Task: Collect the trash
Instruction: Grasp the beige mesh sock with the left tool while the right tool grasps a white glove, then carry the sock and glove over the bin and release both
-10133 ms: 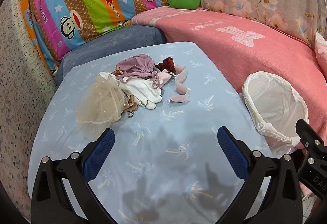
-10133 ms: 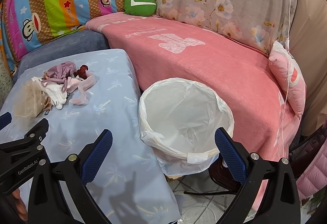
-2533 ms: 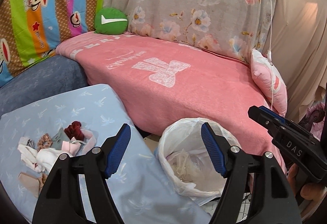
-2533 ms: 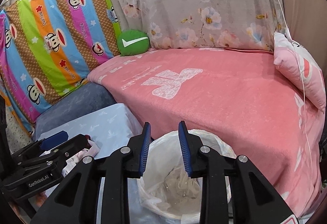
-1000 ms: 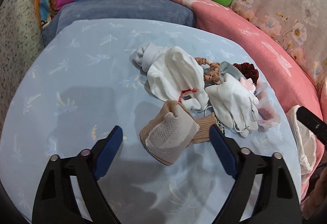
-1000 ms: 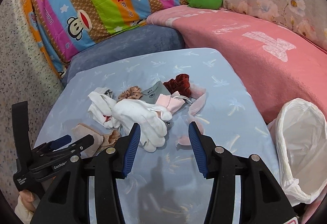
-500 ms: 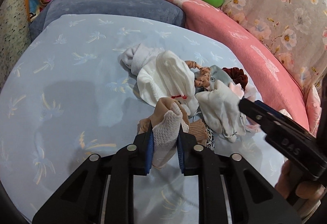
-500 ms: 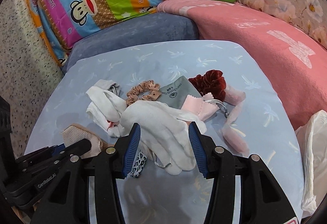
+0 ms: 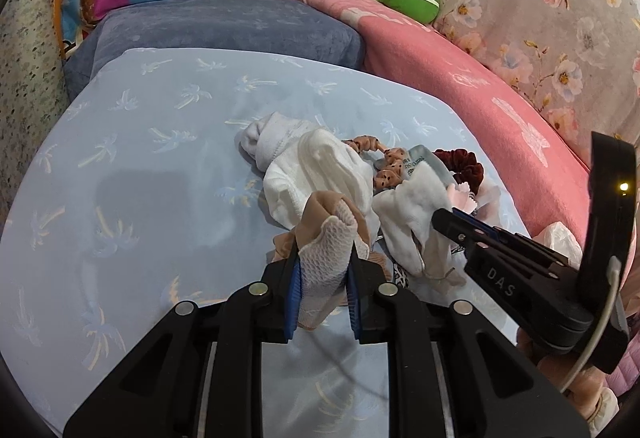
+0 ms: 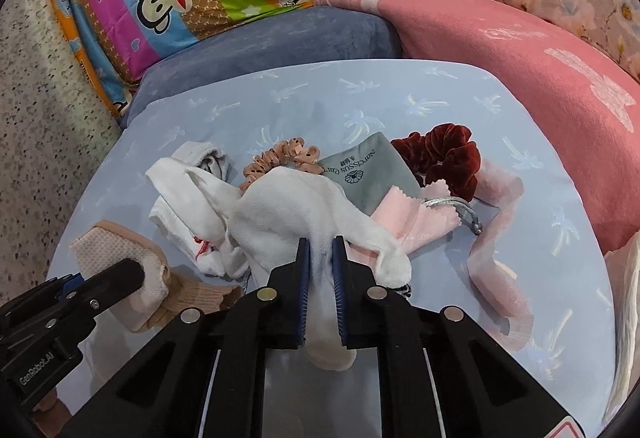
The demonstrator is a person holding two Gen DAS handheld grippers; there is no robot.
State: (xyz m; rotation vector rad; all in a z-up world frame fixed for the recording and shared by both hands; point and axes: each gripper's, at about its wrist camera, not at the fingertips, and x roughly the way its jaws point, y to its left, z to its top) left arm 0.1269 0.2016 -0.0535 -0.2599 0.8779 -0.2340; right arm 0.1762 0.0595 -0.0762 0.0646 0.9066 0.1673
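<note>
With the left gripper (image 9: 322, 274) clamped on the beige sock (image 9: 326, 238) and the right gripper (image 10: 319, 278) on the white glove (image 10: 288, 218), the bag (image 10: 624, 278) lies rightward, nearer the right.

Black hand-held gripper (image 9: 322, 258), blue pads (image 9: 293, 290)

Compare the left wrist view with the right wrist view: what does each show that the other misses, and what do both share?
Left wrist only: the left gripper shut on the beige mesh sock, seen between its pads.
Right wrist only: the right gripper shut on the white sock, plus the silver cord on the pink cloth.
Both: the red scrunchie, grey pouch, spotted scrunchie and blue tablecloth.
</note>
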